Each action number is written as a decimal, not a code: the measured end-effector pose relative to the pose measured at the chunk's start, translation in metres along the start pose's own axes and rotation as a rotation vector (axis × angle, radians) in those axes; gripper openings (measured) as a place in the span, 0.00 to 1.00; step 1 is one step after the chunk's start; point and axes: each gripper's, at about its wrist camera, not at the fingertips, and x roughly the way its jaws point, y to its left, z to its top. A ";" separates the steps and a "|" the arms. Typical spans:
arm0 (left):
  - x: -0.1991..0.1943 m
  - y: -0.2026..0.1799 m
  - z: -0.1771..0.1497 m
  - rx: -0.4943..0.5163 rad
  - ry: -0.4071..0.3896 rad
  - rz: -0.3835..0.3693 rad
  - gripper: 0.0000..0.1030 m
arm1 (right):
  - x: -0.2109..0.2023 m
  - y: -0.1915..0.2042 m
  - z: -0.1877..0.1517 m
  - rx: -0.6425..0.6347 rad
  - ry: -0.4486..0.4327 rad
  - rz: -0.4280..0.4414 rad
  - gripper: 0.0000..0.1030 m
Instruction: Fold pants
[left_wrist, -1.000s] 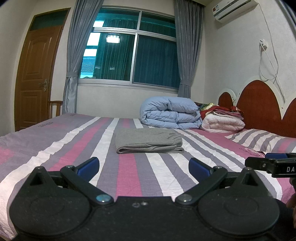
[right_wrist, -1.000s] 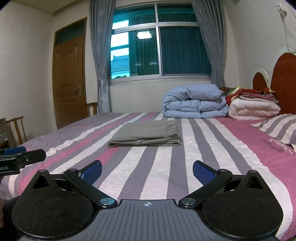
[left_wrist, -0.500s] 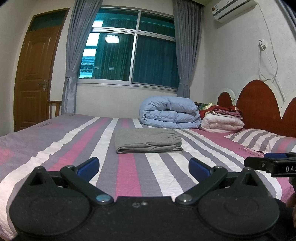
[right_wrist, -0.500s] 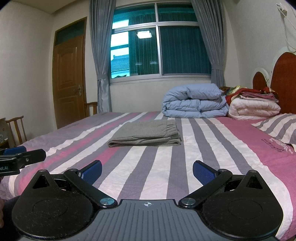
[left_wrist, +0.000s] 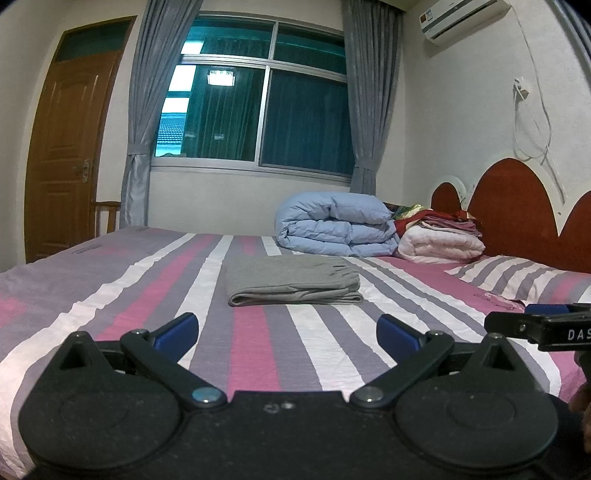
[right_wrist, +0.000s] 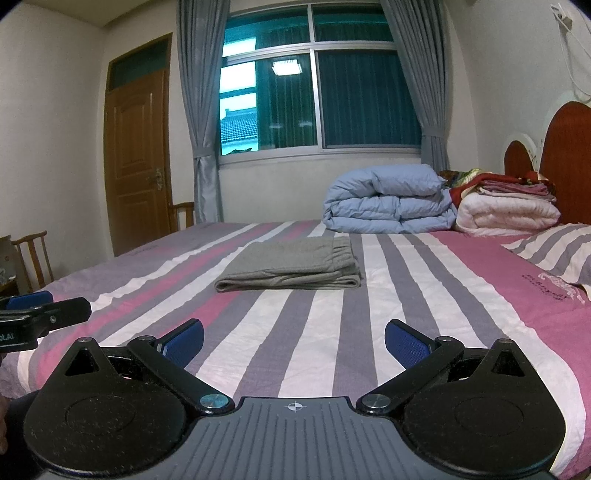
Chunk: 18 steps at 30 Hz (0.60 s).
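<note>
Grey pants (left_wrist: 291, 280) (right_wrist: 295, 267) lie folded into a neat rectangle in the middle of the striped bed (left_wrist: 110, 295) (right_wrist: 424, 295). My left gripper (left_wrist: 288, 334) hangs open over the near part of the bed, well short of the pants, nothing between its blue pads. My right gripper (right_wrist: 293, 341) is also open and empty, at a similar distance from the pants. The tip of the right gripper shows at the right edge of the left wrist view, and the tip of the left gripper at the left edge of the right wrist view.
A folded light-blue duvet (left_wrist: 336, 229) (right_wrist: 388, 201) and a stack of blankets (left_wrist: 439, 236) (right_wrist: 506, 206) sit at the far side by the red headboard (left_wrist: 517, 206). A striped pillow (left_wrist: 517, 273) lies to the right. Wooden chairs (right_wrist: 33, 258) and a door (right_wrist: 138, 147) stand left of the bed.
The left wrist view has drifted very slightly. The pants and both grippers stay as they were.
</note>
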 end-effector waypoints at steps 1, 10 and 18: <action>0.000 0.000 0.000 -0.001 0.000 0.001 0.94 | 0.000 0.000 0.000 0.000 0.000 0.000 1.00; -0.001 0.004 -0.001 -0.004 -0.004 -0.011 0.94 | 0.000 0.000 0.000 0.001 0.000 0.000 1.00; -0.001 0.007 -0.001 0.017 -0.010 -0.013 0.92 | -0.001 0.000 0.001 0.000 0.001 0.000 1.00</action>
